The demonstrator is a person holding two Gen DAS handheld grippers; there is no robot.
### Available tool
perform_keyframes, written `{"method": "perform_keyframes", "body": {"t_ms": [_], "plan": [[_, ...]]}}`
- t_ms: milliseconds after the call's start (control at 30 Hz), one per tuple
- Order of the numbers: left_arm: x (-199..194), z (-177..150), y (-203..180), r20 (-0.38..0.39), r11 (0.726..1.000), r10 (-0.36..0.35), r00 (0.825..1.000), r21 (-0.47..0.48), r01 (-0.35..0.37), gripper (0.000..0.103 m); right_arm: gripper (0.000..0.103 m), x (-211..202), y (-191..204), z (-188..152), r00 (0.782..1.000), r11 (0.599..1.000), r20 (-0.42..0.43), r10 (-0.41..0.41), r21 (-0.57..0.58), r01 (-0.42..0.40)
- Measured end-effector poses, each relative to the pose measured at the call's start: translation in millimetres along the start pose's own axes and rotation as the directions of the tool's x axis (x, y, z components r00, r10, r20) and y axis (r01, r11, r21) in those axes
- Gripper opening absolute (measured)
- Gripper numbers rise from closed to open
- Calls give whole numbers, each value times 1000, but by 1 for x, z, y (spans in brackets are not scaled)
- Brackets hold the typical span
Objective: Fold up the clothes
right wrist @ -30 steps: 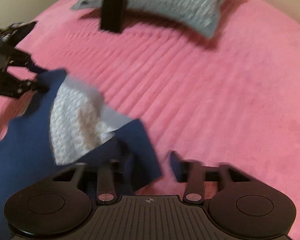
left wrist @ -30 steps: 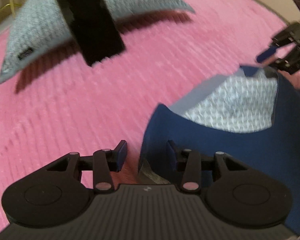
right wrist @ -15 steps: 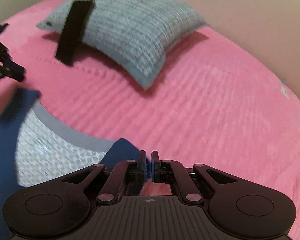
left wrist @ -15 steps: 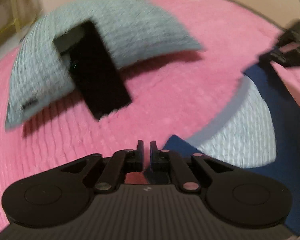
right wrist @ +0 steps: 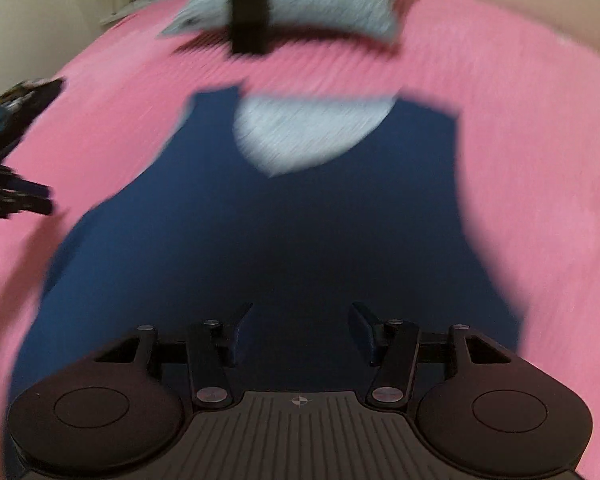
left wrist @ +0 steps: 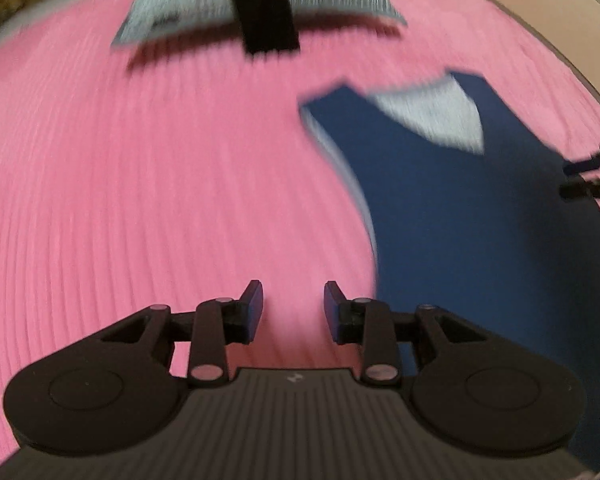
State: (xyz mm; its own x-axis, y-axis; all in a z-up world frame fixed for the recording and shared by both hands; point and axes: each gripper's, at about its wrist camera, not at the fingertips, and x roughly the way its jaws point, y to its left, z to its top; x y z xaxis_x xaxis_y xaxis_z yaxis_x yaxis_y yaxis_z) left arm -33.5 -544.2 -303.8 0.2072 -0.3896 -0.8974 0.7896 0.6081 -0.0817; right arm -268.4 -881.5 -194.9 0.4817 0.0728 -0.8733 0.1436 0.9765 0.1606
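A navy sleeveless top point(right wrist: 300, 216) with a pale grey inner lining at the neck point(right wrist: 300, 136) lies flat on the pink bedspread point(right wrist: 540, 160), neck towards the pillow. My right gripper point(right wrist: 300, 330) hovers open over its lower part, nothing between the fingers. In the left wrist view the same top point(left wrist: 480, 220) lies to the right. My left gripper point(left wrist: 293, 308) is open over bare bedspread point(left wrist: 140, 200), just left of the top's edge. The right gripper's fingertips point(left wrist: 588, 180) show at that view's right edge. Both views are motion-blurred.
A grey knitted pillow point(right wrist: 320, 4) lies at the head of the bed with a black rectangular object point(right wrist: 249, 16) leaning on it. The same pillow point(left wrist: 204, 4) and black object point(left wrist: 264, 4) appear in the left wrist view. A beige wall lies beyond the bed.
Both grippers, shut on the top's shoulders half a second ago, have opened and pulled back. The top now lies spread flat on the bed.
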Motion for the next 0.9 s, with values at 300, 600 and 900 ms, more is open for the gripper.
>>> {"method": "perform_keyframes", "body": {"t_ms": [300, 600, 900], "plan": [[4, -51, -13, -14, 984, -171, 985, -46, 170, 28, 54, -42, 119, -113, 990, 994, -135, 35, 109, -21], [22, -30, -19, -78, 976, -165, 983, 131, 174, 0, 54, -51, 202, -158, 977, 989, -194, 92, 132, -67], [-10, -50, -18, -78, 975, -131, 988, 170, 143, 0, 54, -52, 236, -200, 969, 969, -192, 153, 221, -109]]}}
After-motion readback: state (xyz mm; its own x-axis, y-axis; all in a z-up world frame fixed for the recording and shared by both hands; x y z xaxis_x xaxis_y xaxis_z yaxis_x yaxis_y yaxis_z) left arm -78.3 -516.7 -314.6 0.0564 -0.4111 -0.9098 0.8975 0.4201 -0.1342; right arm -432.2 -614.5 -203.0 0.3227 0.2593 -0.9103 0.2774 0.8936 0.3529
